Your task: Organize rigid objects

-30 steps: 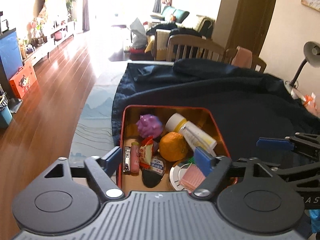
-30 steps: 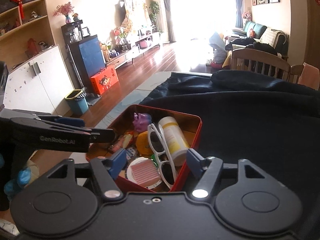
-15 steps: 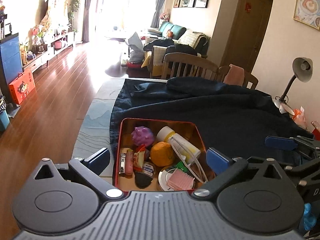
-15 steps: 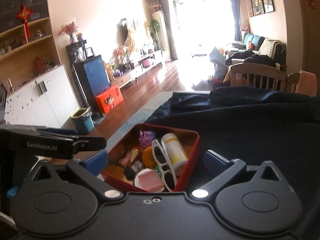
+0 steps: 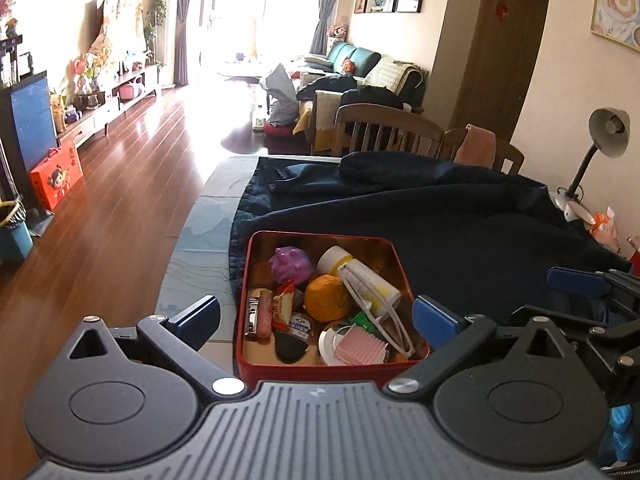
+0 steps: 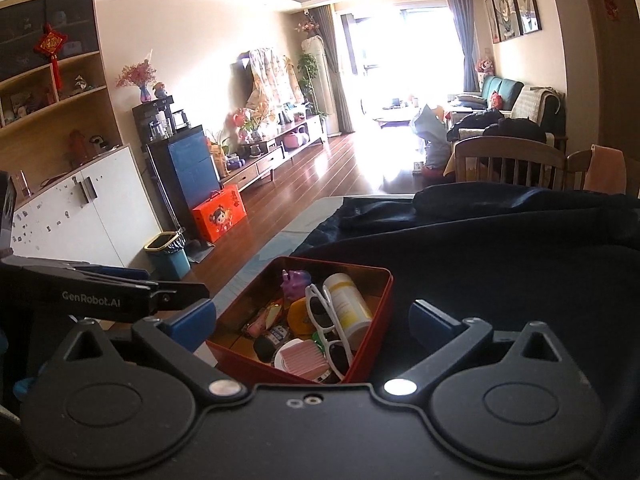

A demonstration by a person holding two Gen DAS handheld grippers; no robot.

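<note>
Red tin [image 5: 320, 368] of packed items sits on the dark cloth [image 5: 460, 232] just ahead of both released, empty grippers, left gripper [image 5: 316, 316] squarely behind it, right gripper [image 6: 312, 316] alongside.

Right gripper [image 6: 312, 318] jaws spread wide, nothing between the blue pads, hovering just short of the red tin [image 6: 360, 356]. Tin sits on dark blue cloth [image 6: 500, 280], packed full: white sunglasses [image 6: 330, 330] lying across a white-and-yellow bottle [image 6: 348, 306], purple toy [image 6: 296, 280] at the far end, orange round thing [image 6: 300, 316] mid, pink ridged piece [image 6: 302, 360] nearest. Left gripper [image 6: 120, 294] pokes in from the left edge, beside the tin, not touching it. Wooden chair [image 6: 508, 160] behind the cloth.
</note>
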